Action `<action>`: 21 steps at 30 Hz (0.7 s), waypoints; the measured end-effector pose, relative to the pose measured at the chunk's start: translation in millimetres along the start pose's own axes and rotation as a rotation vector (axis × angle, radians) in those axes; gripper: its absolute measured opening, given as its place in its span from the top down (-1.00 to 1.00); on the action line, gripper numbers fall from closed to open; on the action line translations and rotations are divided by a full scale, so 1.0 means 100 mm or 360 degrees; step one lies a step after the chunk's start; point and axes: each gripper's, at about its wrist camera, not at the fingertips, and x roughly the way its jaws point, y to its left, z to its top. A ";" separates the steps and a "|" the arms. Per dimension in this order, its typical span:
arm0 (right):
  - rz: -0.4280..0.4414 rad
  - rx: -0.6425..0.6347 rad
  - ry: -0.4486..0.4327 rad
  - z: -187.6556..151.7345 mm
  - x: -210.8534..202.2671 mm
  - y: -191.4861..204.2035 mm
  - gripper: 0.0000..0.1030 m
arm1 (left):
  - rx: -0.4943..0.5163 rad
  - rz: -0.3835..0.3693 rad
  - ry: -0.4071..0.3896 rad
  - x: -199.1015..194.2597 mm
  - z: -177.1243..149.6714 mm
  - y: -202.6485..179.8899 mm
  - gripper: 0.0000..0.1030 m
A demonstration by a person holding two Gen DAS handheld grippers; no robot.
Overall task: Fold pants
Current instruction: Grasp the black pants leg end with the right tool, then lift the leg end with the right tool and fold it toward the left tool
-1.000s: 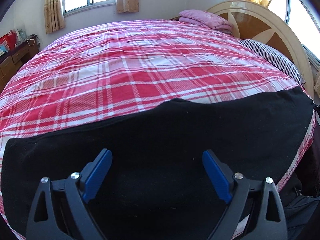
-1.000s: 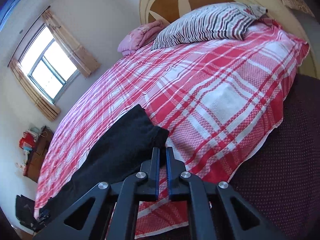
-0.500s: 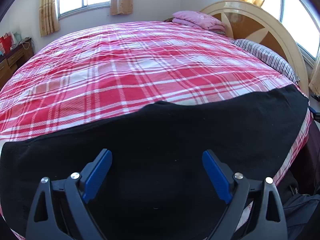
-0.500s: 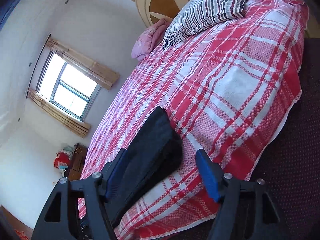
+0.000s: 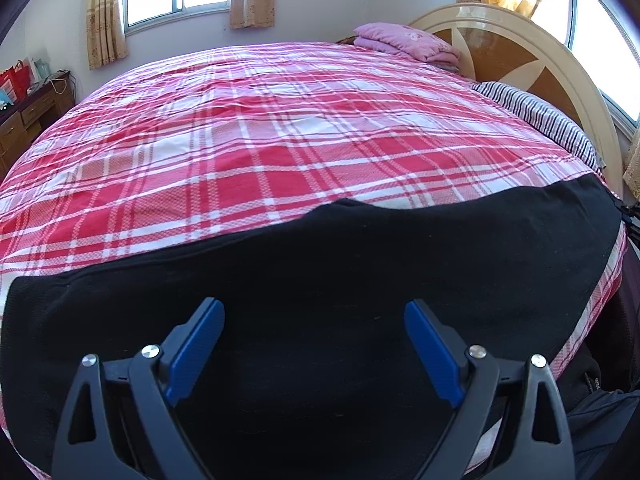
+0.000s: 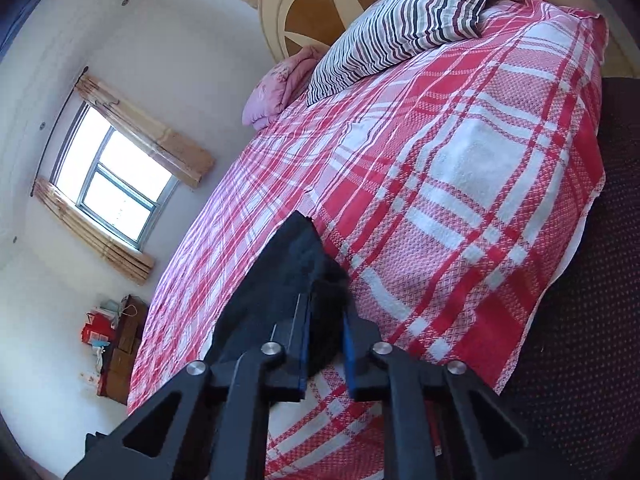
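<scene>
The black fleecy pants [image 5: 320, 280] lie stretched across the near edge of the bed, on the red-and-white plaid bedspread [image 5: 280, 140]. Over them hovers the left tool [image 5: 314, 346], its blue pads [image 5: 196, 346] spread wide apart with nothing pinched between them, only dark fabric below.

At the other end, the right tool [image 6: 326, 344] has just snapped its jaws closed, and a bunched corner of the pants [image 6: 280, 280] is clamped between its blue pads [image 6: 347, 346]. That end of the cloth rises to a peak just ahead of the fingers, while the rest trails off to the left along the bed's edge.

Farther up the bed, a striped pillow [image 6: 400, 28] leans by the cream-and-wood headboard [image 5: 520, 48], with a folded pink quilt [image 5: 408, 40] beside it.
</scene>
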 end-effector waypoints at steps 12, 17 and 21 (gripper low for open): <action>0.0133 -0.0514 -0.0146 -0.15 -0.23 0.96 0.79 | -0.0075 0.0057 0.0004 -0.16 -0.17 0.47 -0.83; 0.0220 -0.0722 -0.0088 -0.40 -0.24 1.43 0.79 | -0.0070 0.0066 0.0001 -0.14 -0.16 0.45 -0.85; 0.0318 -0.0888 -0.0007 -0.65 -0.21 1.84 0.79 | -0.0070 0.0064 -0.0002 -0.14 -0.16 0.46 -0.86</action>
